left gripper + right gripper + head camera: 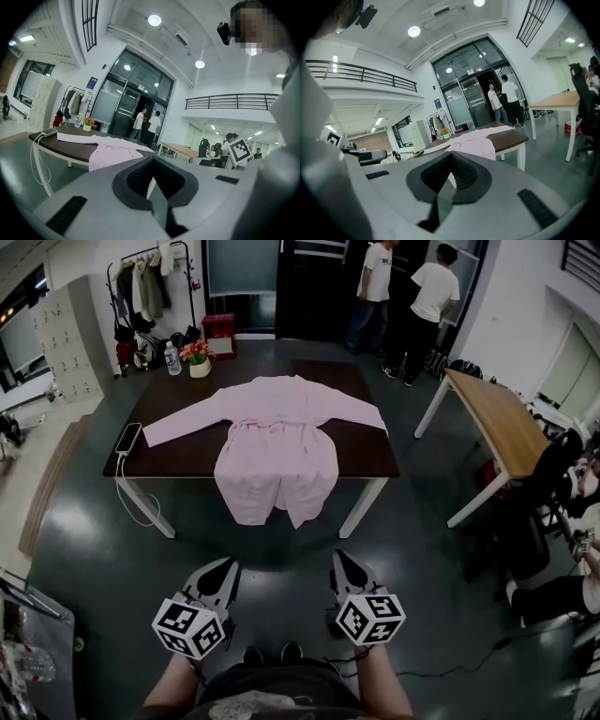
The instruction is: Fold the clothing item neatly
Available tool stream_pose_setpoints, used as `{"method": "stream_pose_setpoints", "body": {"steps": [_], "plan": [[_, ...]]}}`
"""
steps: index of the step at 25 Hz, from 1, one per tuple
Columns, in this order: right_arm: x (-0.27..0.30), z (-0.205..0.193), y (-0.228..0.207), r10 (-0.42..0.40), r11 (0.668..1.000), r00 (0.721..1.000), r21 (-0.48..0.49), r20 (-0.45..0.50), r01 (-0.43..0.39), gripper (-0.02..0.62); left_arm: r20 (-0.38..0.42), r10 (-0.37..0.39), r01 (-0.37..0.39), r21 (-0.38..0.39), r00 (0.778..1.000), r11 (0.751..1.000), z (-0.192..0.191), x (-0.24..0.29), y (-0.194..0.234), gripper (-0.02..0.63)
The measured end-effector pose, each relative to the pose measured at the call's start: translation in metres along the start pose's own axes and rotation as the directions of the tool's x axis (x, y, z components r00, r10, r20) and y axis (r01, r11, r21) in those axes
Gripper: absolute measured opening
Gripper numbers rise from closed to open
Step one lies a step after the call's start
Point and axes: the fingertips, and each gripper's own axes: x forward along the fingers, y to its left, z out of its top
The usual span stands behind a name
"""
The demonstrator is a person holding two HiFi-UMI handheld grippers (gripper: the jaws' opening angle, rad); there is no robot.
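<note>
A pale pink robe-like garment (274,437) lies spread on the dark brown table (366,454), sleeves stretched left and right, its lower part hanging over the near edge. It shows as pink cloth (112,152) in the left gripper view and as the same cloth (474,143) in the right gripper view. My left gripper (223,573) and right gripper (347,568) are held low, close to my body and well short of the table. Both are shut with nothing between the jaws.
A phone (127,438) with a white cable lies at the table's left end; a flower pot (199,360) and a bottle (172,359) stand at its far left corner. A light wooden table (497,423) stands to the right. Two people (408,292) stand by the far doors.
</note>
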Motion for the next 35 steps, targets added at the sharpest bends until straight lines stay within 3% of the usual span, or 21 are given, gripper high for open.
{"method": "stream_pose_setpoints", "body": {"steps": [10, 16, 20, 27, 35], "plan": [[0.016, -0.013, 0.01, 0.17, 0.985, 0.985, 0.04, 0.013, -0.171, -0.009, 0.007, 0.109, -0.11, 0.031, 0.994, 0.993, -0.009, -0.011, 0.007, 0.009], [0.037, -0.024, 0.015, 0.175, 0.984, 0.984, -0.011, -0.037, -0.175, -0.009, -0.014, 0.121, -0.122, -0.014, 0.992, 0.992, -0.017, -0.002, 0.029, 0.009], [0.07, -0.021, 0.024, 0.16, 0.987, 0.987, -0.016, -0.033, -0.161, -0.009, -0.042, 0.112, -0.114, -0.039, 0.993, 0.993, -0.021, 0.021, 0.069, 0.009], [0.162, -0.015, 0.06, 0.15, 0.987, 0.986, -0.046, -0.075, -0.153, -0.009, -0.018, 0.07, -0.071, -0.021, 0.997, 0.997, 0.017, 0.052, 0.149, 0.009], [0.273, 0.003, 0.138, 0.196, 0.976, 0.977, -0.083, -0.081, -0.203, -0.009, -0.01, 0.157, -0.158, -0.067, 0.988, 0.985, 0.052, 0.035, 0.272, 0.009]]}}
